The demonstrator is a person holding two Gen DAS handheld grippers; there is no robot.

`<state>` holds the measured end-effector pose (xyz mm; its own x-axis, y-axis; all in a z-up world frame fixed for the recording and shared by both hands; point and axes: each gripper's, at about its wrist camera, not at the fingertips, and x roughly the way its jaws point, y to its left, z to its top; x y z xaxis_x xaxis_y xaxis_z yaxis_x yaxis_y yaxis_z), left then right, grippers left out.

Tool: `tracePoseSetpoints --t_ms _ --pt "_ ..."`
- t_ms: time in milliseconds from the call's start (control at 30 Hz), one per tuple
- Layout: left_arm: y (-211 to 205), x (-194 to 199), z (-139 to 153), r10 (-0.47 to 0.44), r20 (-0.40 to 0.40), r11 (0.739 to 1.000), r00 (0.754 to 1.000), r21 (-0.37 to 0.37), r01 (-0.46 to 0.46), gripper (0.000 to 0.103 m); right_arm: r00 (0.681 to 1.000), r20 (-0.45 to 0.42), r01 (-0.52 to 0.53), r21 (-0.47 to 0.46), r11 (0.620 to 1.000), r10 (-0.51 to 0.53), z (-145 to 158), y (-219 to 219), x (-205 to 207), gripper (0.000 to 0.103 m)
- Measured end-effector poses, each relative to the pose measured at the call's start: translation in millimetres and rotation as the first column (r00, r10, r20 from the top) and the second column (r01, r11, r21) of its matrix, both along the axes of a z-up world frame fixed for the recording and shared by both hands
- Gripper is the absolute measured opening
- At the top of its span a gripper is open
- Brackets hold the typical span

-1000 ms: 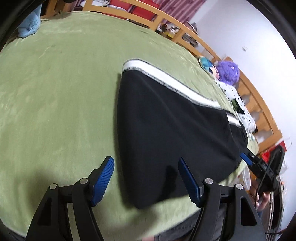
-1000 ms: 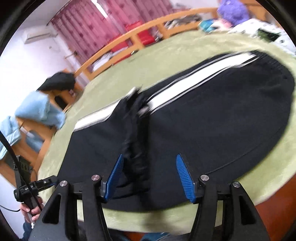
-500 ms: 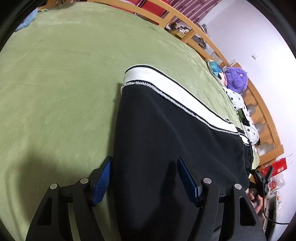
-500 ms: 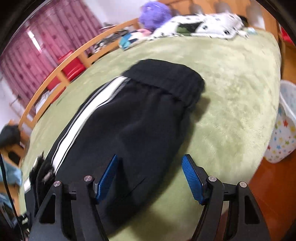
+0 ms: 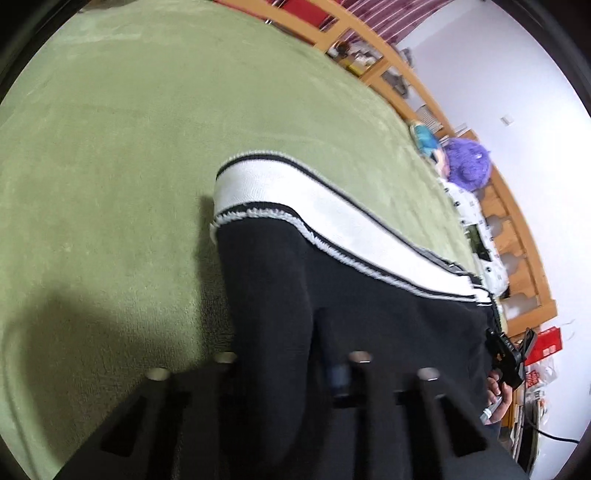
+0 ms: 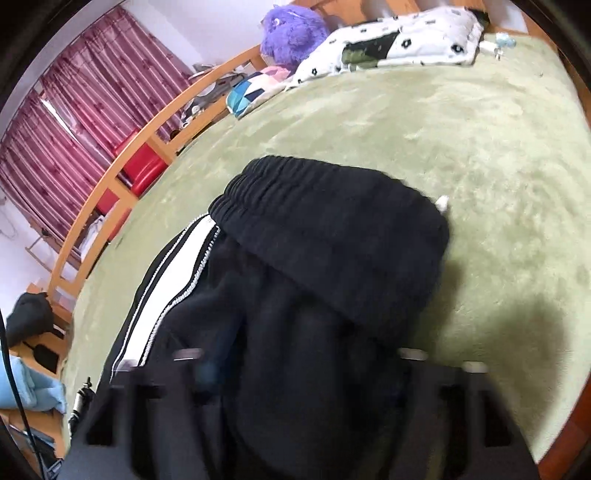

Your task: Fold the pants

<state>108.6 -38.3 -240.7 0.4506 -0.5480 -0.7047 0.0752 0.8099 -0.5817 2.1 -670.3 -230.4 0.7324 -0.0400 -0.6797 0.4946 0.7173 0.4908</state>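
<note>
Black pants point(image 5: 369, 314) with a white side stripe point(image 5: 314, 210) lie on a green blanket point(image 5: 129, 147). In the left wrist view the hem end lies ahead and black cloth covers my left gripper point(image 5: 288, 369); its fingers are hidden under the fabric. In the right wrist view the pants point(image 6: 295, 314) show their elastic waistband point(image 6: 325, 210), folded over on top. My right gripper point(image 6: 299, 365) is low over the cloth and blurred, and its fingers do not show clearly. The right gripper's far end shows in the left wrist view point(image 5: 504, 356).
A wooden bed rail point(image 6: 110, 177) runs along the far side. A purple plush toy point(image 6: 291, 31) and a white patterned pillow point(image 6: 399, 40) lie at the head of the bed. Red curtains point(image 6: 81, 103) hang behind. The bed edge is near on the right point(image 6: 554, 443).
Both grippers have dropped and pushed forward onto the pants. Their blue fingers, open half a second ago, are now hidden in the black cloth. The right view is blurred by motion.
</note>
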Motion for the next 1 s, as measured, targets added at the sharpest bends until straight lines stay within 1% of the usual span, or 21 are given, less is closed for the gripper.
tracePoseSetpoints --t_ms 33,133,200,267,300,333,400,433,500,533,633,700,733,800,833,900,933,967,1000 --pt "2.8 -3.0 5.0 -0.007 0.02 1.0 1.0 -0.013 0.008 0.012 1.0 0.01 0.001 -0.005 1.0 -0.001 4.3 2.9 -4.6 0.04" --pt "14.6 -8.0 17.2 -0.001 0.048 0.998 0.999 -0.056 0.003 0.012 1.0 0.021 0.013 -0.047 0.999 -0.012 25.1 17.3 -10.9 0.037" --pt "24.0 -10.8 28.7 -0.002 0.065 0.997 0.998 -0.083 0.008 0.012 0.998 0.054 0.021 -0.058 0.998 -0.018 46.6 30.1 -14.6 0.036" --pt "35.7 -12.4 39.8 -0.011 0.068 0.991 0.998 -0.131 0.02 0.012 0.994 0.106 0.013 -0.061 0.998 -0.006 69.0 43.0 -18.5 0.036" --pt "40.8 -13.2 45.3 -0.02 0.07 0.99 0.997 -0.138 0.029 0.012 0.992 0.124 0.007 -0.07 0.998 0.001 78.2 49.7 -19.5 0.035" --pt "46.2 -15.8 52.1 -0.026 0.083 0.992 0.996 -0.124 0.037 0.012 0.99 0.139 0.001 -0.087 0.996 0.011 90.1 59.7 -20.0 0.035" --pt "56.8 -19.5 66.1 -0.031 0.123 0.997 0.992 -0.071 0.04 0.012 0.985 0.167 -0.021 -0.096 0.995 0.037 108.6 79.9 -19.7 0.035" --pt "68.6 -22.4 77.0 -0.024 0.149 0.999 0.988 -0.04 0.031 0.012 0.983 0.179 -0.035 -0.088 0.995 0.05 114.1 89.0 -19.5 0.035" --pt "91.9 -23.8 90.9 0.003 0.169 1.0 0.986 -0.013 -0.001 0.012 0.976 0.199 -0.077 -0.06 0.995 0.087 120.6 110.9 -18.5 0.035" --pt "112.3 -25.5 99.2 0.03 0.174 0.999 0.984 0.01 -0.032 0.012 0.973 0.205 -0.102 -0.043 0.994 0.109 121.2 124.6 -16.9 0.035" --pt "160.8 -32.0 113.0 0.098 0.186 0.993 0.978 0.049 -0.109 0.012 0.961 0.212 -0.182 0.001 0.983 0.177 113.2 165.0 -11.2 0.034" --pt "191.8 -34.9 116.6 0.144 0.172 0.984 0.974 0.076 -0.159 0.012 0.952 0.204 -0.239 0.03 0.971 0.228 99.0 190.9 -5.7 0.034" --pt "200.1 -34.5 115.2 0.154 0.165 0.982 0.974 0.087 -0.17 0.012 0.95 0.191 -0.259 0.04 0.965 0.247 91.2 198.9 -1.7 0.034" --pt "209.8 -31.8 104.2 0.158 0.148 0.979 0.976 0.108 -0.175 0.012 0.95 0.143 -0.287 0.057 0.956 0.277 69.5 213.9 6.9 0.034" --pt "209.9 -29.4 93.1 0.149 0.128 0.978 0.981 0.125 -0.165 0.012 0.954 0.106 -0.287 0.058 0.956 0.28 57.3 219.7 10.9 0.035" --pt "207.1 -28.5 75.9 0.157 0.114 0.97 0.981 0.168 -0.174 0.015 0.964 0.038 -0.266 0.028 0.964 0.264 40.1 220.7 14.4 0.037" --pt "205.2 -28.8 68.9 0.167 0.106 0.961 0.98 0.203 -0.186 0.021 0.964 0.009 -0.266 0.039 0.963 0.266 31.3 216.5 15.1 0.041" --pt "209.9 -31.6 64.5 0.18 0.097 0.953 0.979 0.23 -0.198 0.027 0.962 -0.017 -0.272 0.086 0.958 0.274 22.3 211.0 14.3 0.044" --pt "211.9 -34.9 60.5 0.191 0.09 0.949 0.977 0.237 -0.207 0.028 0.959 -0.036 -0.274 0.126 0.953 0.28 15.9 207.8 11.4 0.048"
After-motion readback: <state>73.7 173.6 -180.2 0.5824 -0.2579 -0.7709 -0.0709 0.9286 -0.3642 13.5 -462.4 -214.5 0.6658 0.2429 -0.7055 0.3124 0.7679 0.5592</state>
